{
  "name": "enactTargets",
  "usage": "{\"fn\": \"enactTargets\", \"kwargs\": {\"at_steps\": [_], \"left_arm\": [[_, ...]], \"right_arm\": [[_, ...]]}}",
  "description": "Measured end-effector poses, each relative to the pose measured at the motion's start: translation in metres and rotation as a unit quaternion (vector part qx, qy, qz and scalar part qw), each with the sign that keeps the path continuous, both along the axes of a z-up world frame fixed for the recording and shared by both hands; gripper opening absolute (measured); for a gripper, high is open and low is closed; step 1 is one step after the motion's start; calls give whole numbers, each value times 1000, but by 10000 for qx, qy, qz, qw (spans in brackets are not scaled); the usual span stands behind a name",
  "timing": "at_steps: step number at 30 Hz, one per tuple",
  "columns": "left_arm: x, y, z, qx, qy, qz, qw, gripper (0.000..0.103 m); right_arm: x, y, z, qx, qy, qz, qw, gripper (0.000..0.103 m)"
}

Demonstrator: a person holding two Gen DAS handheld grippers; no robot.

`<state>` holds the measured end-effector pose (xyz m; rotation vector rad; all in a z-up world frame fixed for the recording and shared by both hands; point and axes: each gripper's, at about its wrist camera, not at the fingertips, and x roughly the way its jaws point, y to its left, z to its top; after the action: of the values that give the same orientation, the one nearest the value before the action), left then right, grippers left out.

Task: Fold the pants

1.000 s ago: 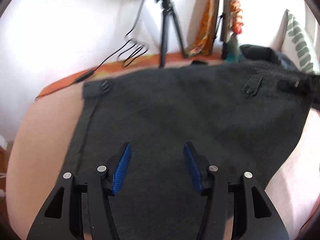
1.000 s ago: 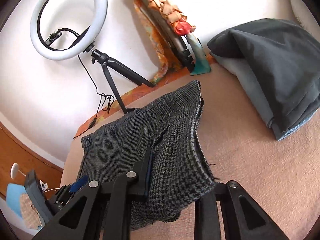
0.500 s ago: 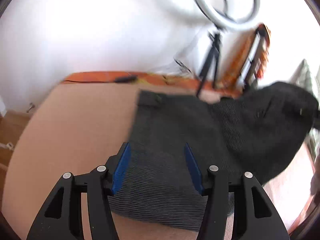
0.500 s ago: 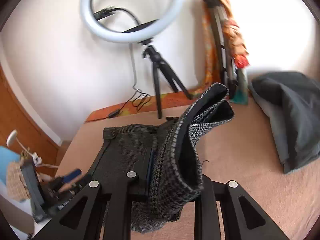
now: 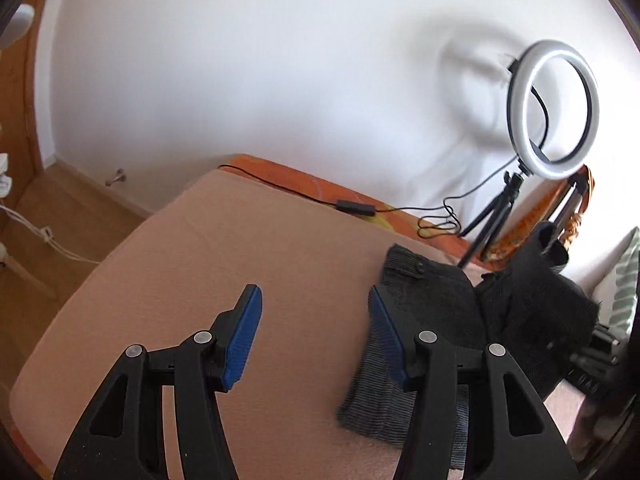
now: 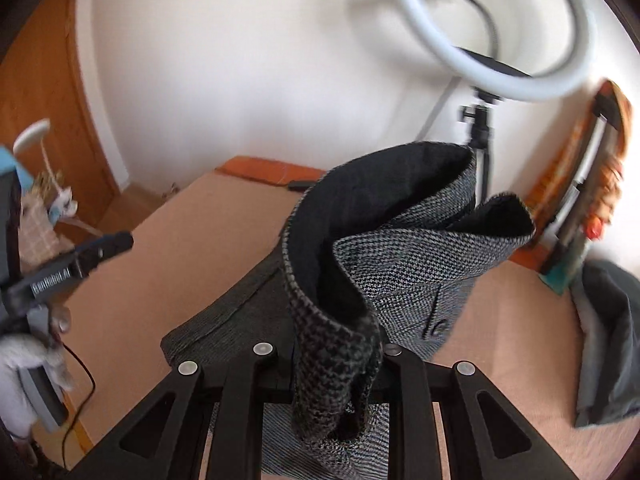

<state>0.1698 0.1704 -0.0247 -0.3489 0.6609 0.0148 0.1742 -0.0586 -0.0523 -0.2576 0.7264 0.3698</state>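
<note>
peach bedding (image 5: 248,248) covers the surface under both tools. nearest, the left gripper (image 5: 316,320) hangs with its blue pads wide apart, gripping nothing, the pants (image 5: 436,320) lying just to its right. the right gripper (image 6: 336,364) is clamped on a raised fold of the pants (image 6: 400,248). farther off, a ring light (image 5: 554,110) stands on its tripod by the white wall (image 5: 260,64).

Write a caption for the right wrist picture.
Right claw shut on checked pants, lifting one end off the bed before a ring light.
</note>
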Motion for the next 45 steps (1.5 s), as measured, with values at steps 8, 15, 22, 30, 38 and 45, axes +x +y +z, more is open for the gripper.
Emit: {"fn": "enactTargets", "kwargs": {"at_steps": [8, 15, 22, 30, 38, 45], "left_arm": [[-3, 23, 1, -74, -24, 251, 9997, 54], [-4, 28, -2, 1, 36, 236, 9997, 54], [-5, 26, -6, -63, 135, 139, 9998, 56], [-9, 15, -16, -245, 398, -19, 9989, 60], [-26, -12, -29, -1316, 705, -514, 9874, 70], [-30, -29, -62, -2701, 1185, -459, 9544, 70]], "right_arm": [[4, 81, -58, -935, 334, 612, 9932, 17], [2, 116, -89, -1256, 478, 861, 9872, 17], [7, 109, -90, -814, 716, 1027, 9888, 26], [0, 34, -57, 1499, 1305, 1369, 9704, 52], [-3, -46, -38, 1899, 1025, 648, 9743, 71], [9, -108, -44, 2350, 1237, -14, 9641, 79]]}}
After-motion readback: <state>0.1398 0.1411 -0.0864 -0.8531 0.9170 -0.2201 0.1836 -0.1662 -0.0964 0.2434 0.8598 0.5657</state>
